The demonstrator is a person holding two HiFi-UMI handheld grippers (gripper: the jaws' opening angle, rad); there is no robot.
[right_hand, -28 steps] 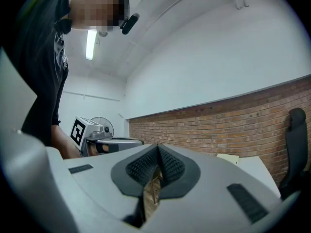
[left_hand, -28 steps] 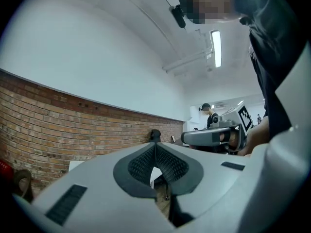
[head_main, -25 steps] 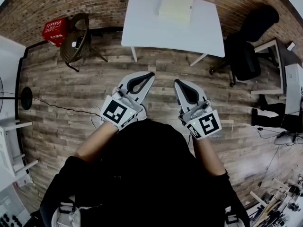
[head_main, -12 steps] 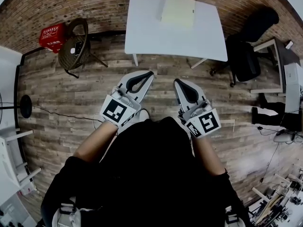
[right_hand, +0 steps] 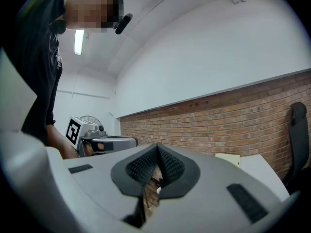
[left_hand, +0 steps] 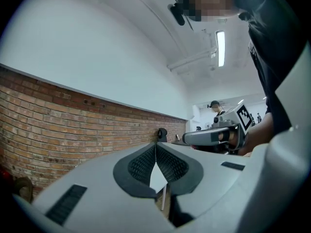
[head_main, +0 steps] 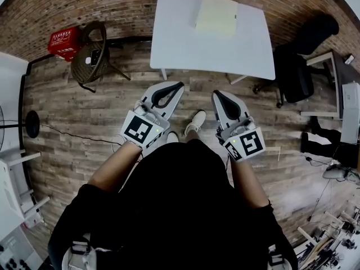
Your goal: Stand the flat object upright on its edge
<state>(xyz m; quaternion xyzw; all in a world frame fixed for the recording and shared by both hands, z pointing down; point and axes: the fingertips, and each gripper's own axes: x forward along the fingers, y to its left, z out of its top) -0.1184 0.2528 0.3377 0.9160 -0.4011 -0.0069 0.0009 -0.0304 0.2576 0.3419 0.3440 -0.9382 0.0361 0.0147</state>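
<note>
A pale yellow flat slab [head_main: 216, 14] lies flat on the far part of a white table [head_main: 185, 44] ahead of me; the same slab [right_hand: 228, 158] shows at the right of the right gripper view. My left gripper [head_main: 179, 85] is held level over the wooden floor, short of the table's near edge, shut with nothing in it. My right gripper [head_main: 219, 94] is beside it, also shut and empty. In the left gripper view the left gripper [left_hand: 156, 144] has its tips meeting, with the table behind them. The right gripper [right_hand: 158, 147] is the same in its own view.
A wicker chair [head_main: 90, 52] and a red crate [head_main: 62, 40] stand at the left by the brick wall. A black office chair [head_main: 298, 66] and a desk [head_main: 337, 89] are at the right. White shelving [head_main: 14, 179] is at the far left. My shoe [head_main: 195, 121] shows between the grippers.
The table and slab have come nearer and shifted slightly right as I walked toward them. Both grippers stayed shut and side by side. A shoe has stepped into view.
</note>
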